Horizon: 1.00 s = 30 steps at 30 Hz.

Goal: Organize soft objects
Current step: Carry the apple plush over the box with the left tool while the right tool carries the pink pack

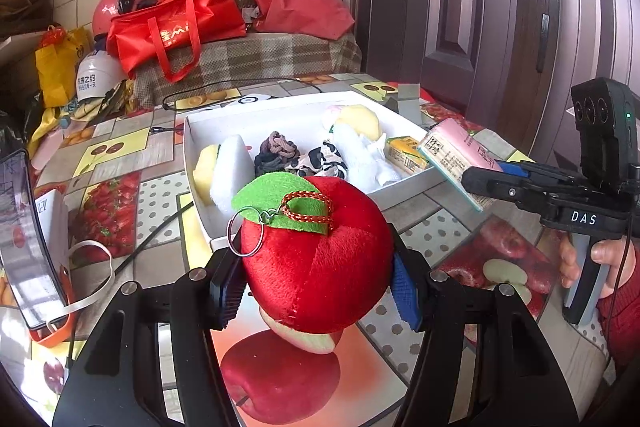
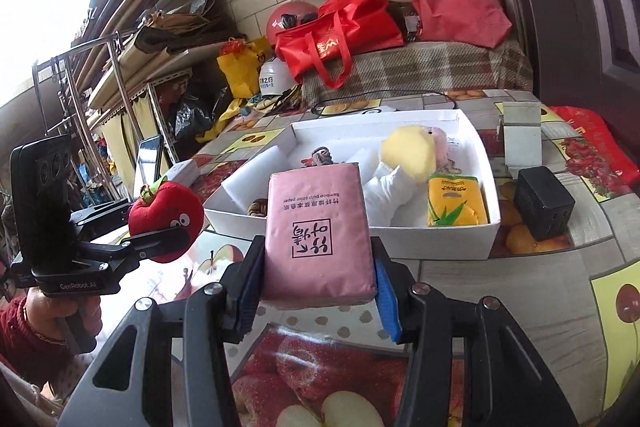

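Note:
My left gripper (image 1: 316, 287) is shut on a red plush apple (image 1: 316, 263) with a green felt leaf and a key ring, held above the table just short of the white box (image 1: 188, 151). The same plush apple (image 2: 166, 217) shows at the left of the right wrist view. My right gripper (image 2: 318, 287) is shut on a pink tissue pack (image 2: 318, 231), held near the box's front wall (image 2: 400, 237). That pack (image 1: 456, 155) hangs at the box's right corner in the left wrist view. Inside the box lie sponges, hair ties, a white cloth and a yellow tissue pack (image 2: 456, 201).
A black cube (image 2: 544, 203) and a small grey box (image 2: 520, 135) stand right of the white box. A phone on a stand (image 1: 24, 247) and a cable lie at the left. Red bags (image 1: 176, 23), helmets and foam crowd the bench behind the fruit-print table.

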Tool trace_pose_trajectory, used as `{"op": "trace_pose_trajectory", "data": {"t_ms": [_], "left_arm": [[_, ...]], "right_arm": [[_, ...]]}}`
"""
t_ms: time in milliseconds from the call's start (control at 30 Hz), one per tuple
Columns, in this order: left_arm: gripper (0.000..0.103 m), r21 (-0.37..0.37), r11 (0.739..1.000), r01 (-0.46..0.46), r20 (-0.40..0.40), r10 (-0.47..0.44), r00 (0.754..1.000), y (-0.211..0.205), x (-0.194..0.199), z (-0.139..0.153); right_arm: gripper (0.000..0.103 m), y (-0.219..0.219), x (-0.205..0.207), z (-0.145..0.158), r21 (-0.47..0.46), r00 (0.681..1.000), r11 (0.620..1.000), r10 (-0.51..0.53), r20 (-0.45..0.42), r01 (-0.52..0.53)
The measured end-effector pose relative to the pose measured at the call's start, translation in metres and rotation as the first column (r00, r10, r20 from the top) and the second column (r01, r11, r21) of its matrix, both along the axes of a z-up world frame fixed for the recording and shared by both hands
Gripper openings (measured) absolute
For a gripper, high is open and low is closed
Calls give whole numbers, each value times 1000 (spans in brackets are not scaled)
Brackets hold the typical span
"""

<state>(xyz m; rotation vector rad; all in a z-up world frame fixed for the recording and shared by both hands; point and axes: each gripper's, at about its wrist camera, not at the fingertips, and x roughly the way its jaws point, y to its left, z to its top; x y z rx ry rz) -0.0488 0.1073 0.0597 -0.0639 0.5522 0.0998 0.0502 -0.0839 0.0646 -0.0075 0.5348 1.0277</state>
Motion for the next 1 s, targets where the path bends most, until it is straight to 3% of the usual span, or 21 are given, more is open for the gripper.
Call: {"op": "trace_pose_trajectory", "data": {"t_ms": [467, 767, 1000], "left_arm": [[62, -19, 996, -92, 58, 93, 994, 11, 12, 14], [62, -79, 979, -188, 159, 199, 967, 41, 53, 49], [62, -87, 971, -221, 149, 232, 961, 52, 91, 52]], "right_arm": [[49, -21, 11, 9, 103, 989, 983, -150, -7, 150], [49, -17, 32, 31, 143, 947, 938, -321, 14, 315], [49, 16, 54, 44, 144, 955, 945, -296, 1, 292]]}}
